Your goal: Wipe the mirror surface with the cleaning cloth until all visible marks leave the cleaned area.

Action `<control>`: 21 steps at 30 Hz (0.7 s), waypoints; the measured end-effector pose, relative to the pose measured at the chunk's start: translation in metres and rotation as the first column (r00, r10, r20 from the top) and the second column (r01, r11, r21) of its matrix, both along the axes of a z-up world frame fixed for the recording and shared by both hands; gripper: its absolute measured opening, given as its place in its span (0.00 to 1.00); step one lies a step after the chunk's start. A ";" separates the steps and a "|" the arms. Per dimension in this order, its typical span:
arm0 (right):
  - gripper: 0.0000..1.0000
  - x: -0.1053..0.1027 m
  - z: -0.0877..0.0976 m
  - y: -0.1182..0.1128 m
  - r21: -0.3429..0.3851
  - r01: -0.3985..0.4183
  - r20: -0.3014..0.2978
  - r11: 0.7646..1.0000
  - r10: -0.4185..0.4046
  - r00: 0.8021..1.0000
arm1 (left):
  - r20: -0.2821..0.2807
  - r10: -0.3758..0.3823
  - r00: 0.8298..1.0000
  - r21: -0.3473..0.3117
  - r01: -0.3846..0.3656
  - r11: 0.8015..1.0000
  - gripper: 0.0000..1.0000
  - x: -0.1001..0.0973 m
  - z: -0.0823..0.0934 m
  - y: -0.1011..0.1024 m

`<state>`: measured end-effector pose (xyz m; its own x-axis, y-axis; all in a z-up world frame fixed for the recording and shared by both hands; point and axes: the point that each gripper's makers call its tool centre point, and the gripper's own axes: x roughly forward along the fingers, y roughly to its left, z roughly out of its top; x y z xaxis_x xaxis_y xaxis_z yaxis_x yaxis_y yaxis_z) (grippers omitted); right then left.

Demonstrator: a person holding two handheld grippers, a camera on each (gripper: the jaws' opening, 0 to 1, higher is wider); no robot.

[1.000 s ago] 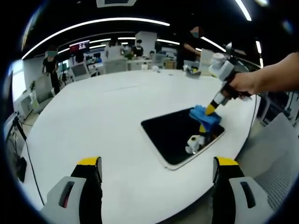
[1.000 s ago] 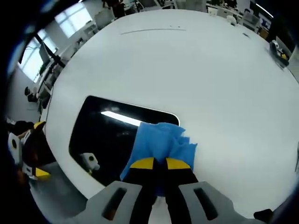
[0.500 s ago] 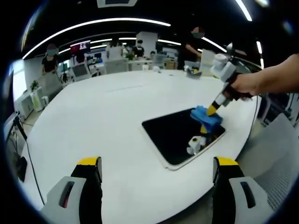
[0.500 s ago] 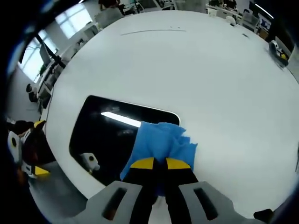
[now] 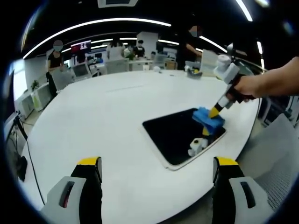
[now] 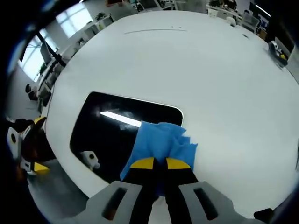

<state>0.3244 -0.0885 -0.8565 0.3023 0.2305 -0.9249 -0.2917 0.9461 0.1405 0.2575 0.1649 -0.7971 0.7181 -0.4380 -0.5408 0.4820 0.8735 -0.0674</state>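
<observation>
A: Item one, mirror point(image 6: 112, 135) — location and lie?

B: Flat on the round white table point(image 6: 187, 70), near the table's edge on the person's side. Dark rounded rectangle with a pale border. In the right gripper view its long axis runs from the near left corner up toward the far right, where the cloth sits; a ceiling strip light reflects as a bright bar across it.

A: Item two, cleaning cloth point(image 6: 161, 142)?

B: Blue, bunched, pressed on the mirror's right-hand end and overlapping the border onto the table. The right gripper point(image 6: 155, 164) has its yellow-tipped jaws closed together, pinching the cloth.

A: Change over the last second?

B: Slight. In the left gripper view the right gripper point(image 5: 216, 111) and cloth point(image 5: 208, 119) have slid a little toward the mirror's point(image 5: 177, 135) far corner; in its own view more dark glass shows to the left of the cloth. Judged: the wiping stroke is under way and working only that end; most of the surface is yet to be covered. No marks can be made out at this resolution.

A: Item three, left gripper point(image 5: 156, 170)?

B: Held back off the table edge, jaws wide apart, holding nothing
</observation>
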 end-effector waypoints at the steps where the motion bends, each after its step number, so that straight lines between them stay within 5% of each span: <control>1: 0.02 0.000 0.000 0.000 0.000 0.000 0.000 1.000 0.000 1.000 | 0.001 0.000 1.000 0.000 0.000 1.000 0.99 0.000 0.000 0.000; 21: 0.02 -0.009 0.000 0.000 0.012 0.011 -0.001 1.000 -0.011 1.000 | -0.004 0.003 1.000 0.001 -0.003 1.000 0.99 0.000 -0.001 0.001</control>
